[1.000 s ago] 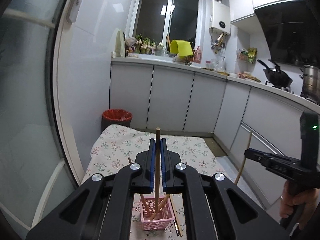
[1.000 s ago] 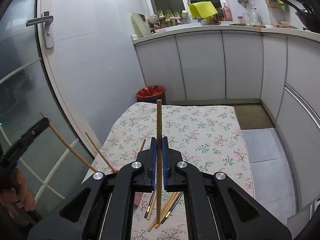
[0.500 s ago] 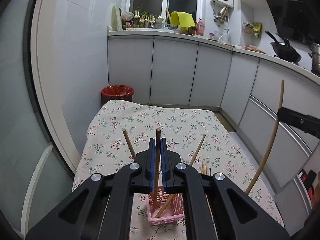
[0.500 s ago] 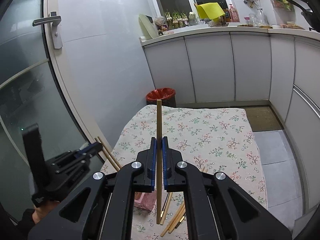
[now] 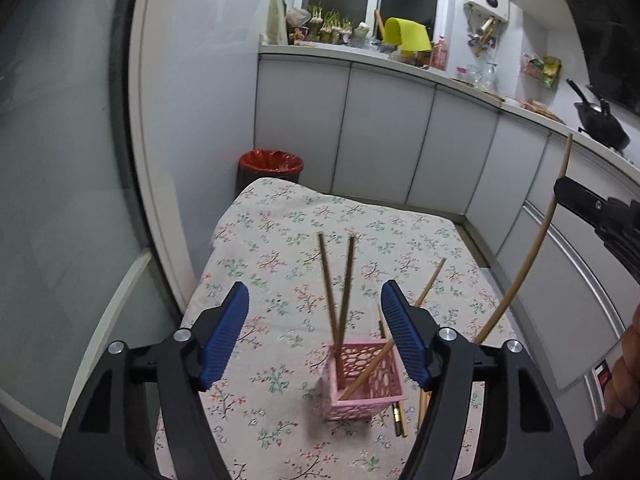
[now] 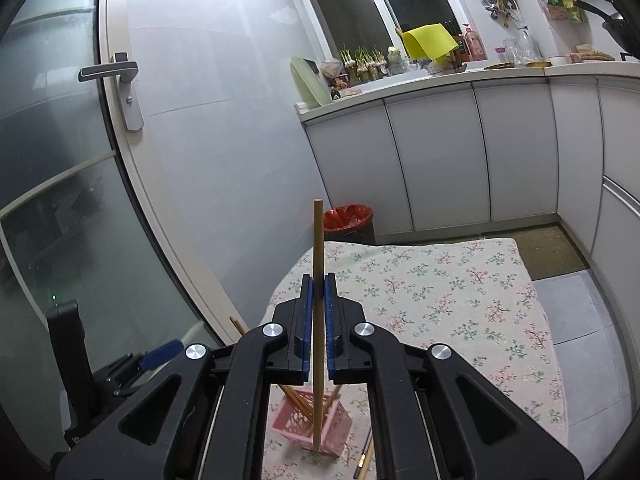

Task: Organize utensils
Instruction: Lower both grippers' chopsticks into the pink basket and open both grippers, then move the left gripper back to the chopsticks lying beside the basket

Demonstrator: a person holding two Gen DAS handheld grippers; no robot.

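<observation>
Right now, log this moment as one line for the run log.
left gripper: open, above pink basket | right gripper: shut on chopstick | basket: three chopsticks | more on tablecloth

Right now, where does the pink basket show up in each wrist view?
Left wrist: pink basket low, right of centre, between the open left gripper fingers.
Right wrist: pink basket at the bottom centre, behind the right gripper shut on a chopstick.
Shared landmark: red bin.

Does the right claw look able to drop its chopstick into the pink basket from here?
Probably yes. The right claw holds its chopstick upright above the pink basket; the opened left claw sits nearby.
</observation>
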